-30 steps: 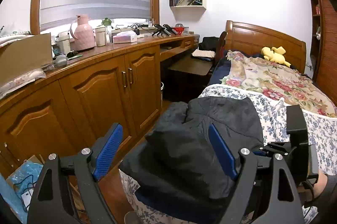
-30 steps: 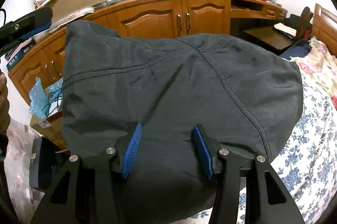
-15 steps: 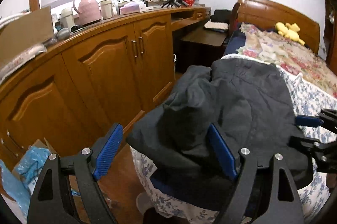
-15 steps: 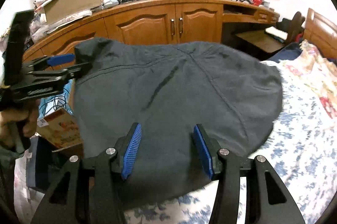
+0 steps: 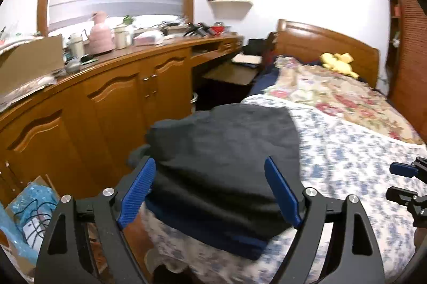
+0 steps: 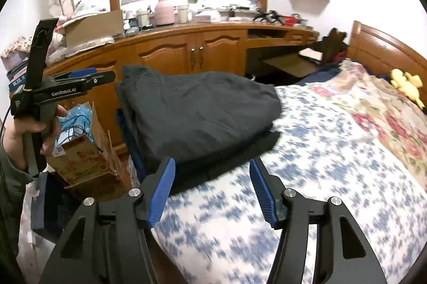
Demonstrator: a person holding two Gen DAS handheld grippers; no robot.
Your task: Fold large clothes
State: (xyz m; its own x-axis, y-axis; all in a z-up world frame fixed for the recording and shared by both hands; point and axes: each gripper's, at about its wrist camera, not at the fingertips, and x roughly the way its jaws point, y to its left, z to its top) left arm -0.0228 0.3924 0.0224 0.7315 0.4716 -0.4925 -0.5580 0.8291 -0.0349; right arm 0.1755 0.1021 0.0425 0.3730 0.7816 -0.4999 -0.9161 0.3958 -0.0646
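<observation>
A dark grey garment lies folded in a thick stack on the near corner of the bed, over a dark blue layer. It also shows in the right wrist view. My left gripper is open and empty, just short of the stack's near edge. My right gripper is open and empty, above the floral sheet, a little back from the stack. The left gripper shows from the side in the right wrist view, held in a hand left of the stack. The right gripper's fingertips show at the right edge of the left wrist view.
The bed has a blue floral sheet and a flowered quilt with a yellow plush toy. A long wooden cabinet with cluttered top runs along the left. A cardboard box with blue plastic stands on the floor beside the bed.
Both grippers have pulled back from the garment, which now rests as a folded stack on the bed corner. The right gripper has drawn away toward the sheet; the left has moved off to the side.
</observation>
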